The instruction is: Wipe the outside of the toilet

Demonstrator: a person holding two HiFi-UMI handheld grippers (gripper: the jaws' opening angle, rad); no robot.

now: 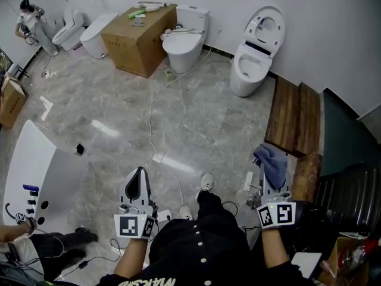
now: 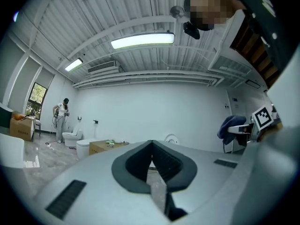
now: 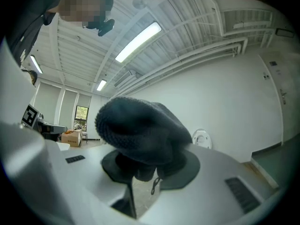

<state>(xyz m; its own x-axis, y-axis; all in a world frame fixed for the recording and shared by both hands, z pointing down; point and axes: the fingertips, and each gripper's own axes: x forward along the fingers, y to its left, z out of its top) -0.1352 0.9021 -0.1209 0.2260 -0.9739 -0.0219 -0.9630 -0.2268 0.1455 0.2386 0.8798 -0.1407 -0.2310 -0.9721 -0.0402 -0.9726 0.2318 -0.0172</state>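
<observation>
Head view: toilet [image 1: 255, 58], lid raised, by the far wall [image 1: 333, 34], ahead and well apart. The right gripper [image 1: 274, 182] is the nearer one.
Left gripper view: left gripper [image 2: 152, 146] closed, apparently empty.
Right gripper view: jaws clamped on bunched blue cloth [image 3: 140, 128]; toilet straight beyond.

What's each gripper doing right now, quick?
The left gripper is shut, with nothing between its jaws.
The right gripper is shut on the blue-grey cloth.
</observation>
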